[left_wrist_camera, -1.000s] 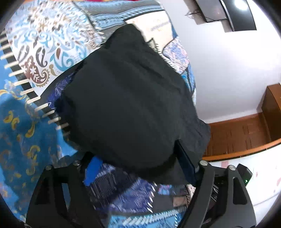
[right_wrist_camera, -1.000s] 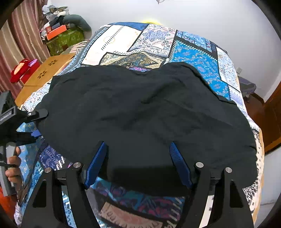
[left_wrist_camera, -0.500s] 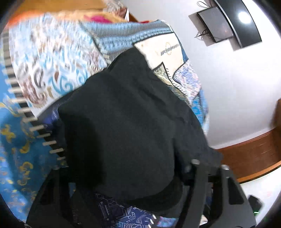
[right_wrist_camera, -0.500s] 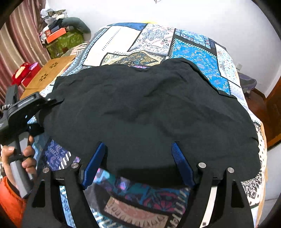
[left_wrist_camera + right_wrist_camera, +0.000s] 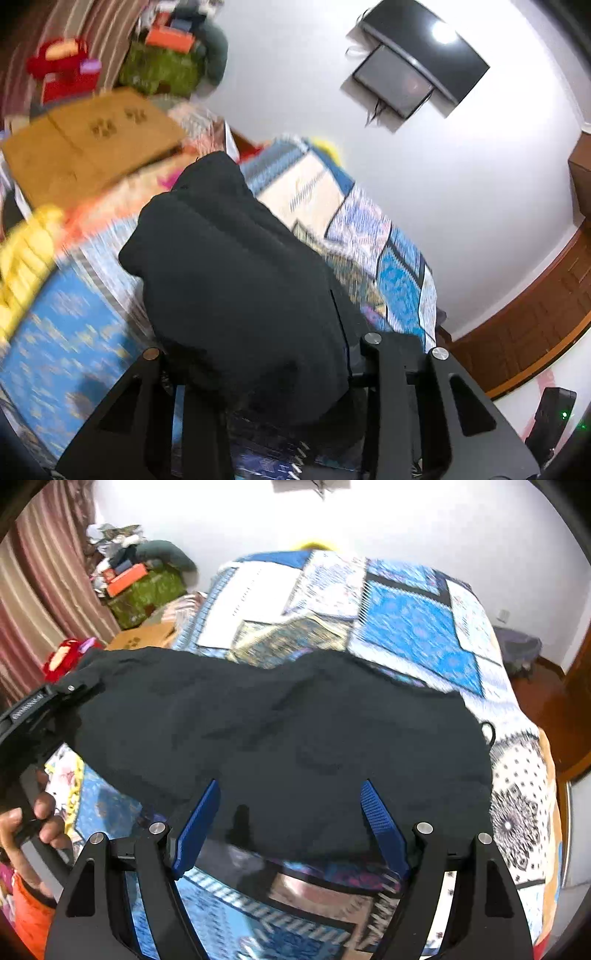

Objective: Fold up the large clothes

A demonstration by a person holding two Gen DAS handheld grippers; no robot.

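A large black garment lies spread across a patchwork bedspread. In the left wrist view the same garment is bunched and lifted, draped over my left gripper; its fingertips are hidden under the cloth. In the right wrist view the left gripper holds the garment's left corner raised. My right gripper has its blue fingers spread wide over the garment's near edge, gripping nothing.
A brown cardboard box and a green bag with clutter stand left of the bed by a striped curtain. A dark screen hangs on the white wall. Wooden furniture is on the right.
My left gripper has lifted its corner of the garment and swung upward, so the cloth bunches over it. My right gripper has risen slightly and stays open.
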